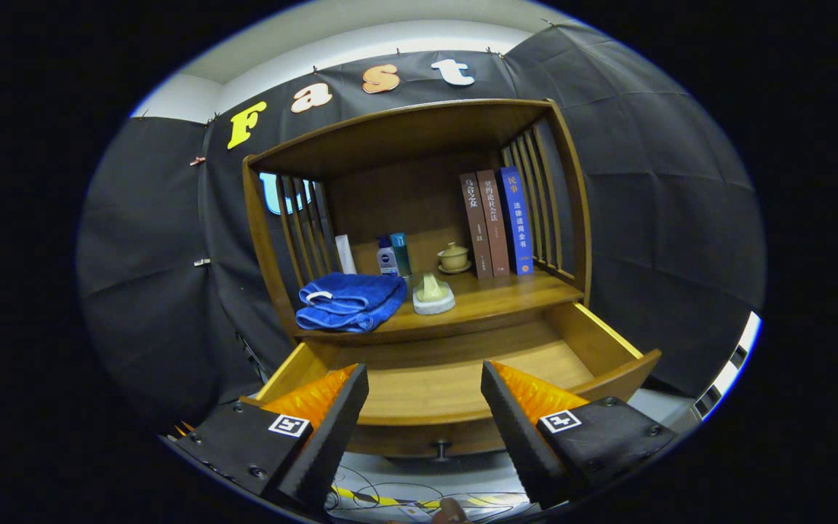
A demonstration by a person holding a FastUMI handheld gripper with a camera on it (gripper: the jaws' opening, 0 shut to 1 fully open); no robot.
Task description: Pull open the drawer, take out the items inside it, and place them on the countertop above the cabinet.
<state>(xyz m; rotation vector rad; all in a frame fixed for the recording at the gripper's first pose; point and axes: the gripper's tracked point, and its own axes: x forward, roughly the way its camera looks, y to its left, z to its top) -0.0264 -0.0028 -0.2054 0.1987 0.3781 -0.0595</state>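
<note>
**Drawer Open, Gripper Clear of Cabinet**

The gripper (425, 378) sits in front of the wooden cabinet (572, 218) with its two fingers spread wide apart, holding nothing. Between and just beyond the fingers lies the drawer (426, 386), pulled fully out; its visible floor is bare wood. The drawer knob (441, 445) projects from the front panel, below the gap between the fingers.

Items on the countertop (506, 295) above the drawer, from left to right:

1. A folded blue towel (350, 300) at the front left corner.
2. A white upright tube or card (345, 253), leaning near the left slats behind the towel.
3. Two small bottles (392, 255), standing together at the back. One carries a dark blue round logo; the lettering is too small to confirm.
4. A pale soap-like piece on a white dish (433, 295), just beside the towel.
5. A lidded cream cup on a saucer (454, 257), behind the dish.
6. Three upright books (497, 222), two brown and one blue, against the right slats. Their spines bear Chinese characters, too small to transcribe reliably.

Cables (390, 495) lie on the floor below the drawer.
</note>
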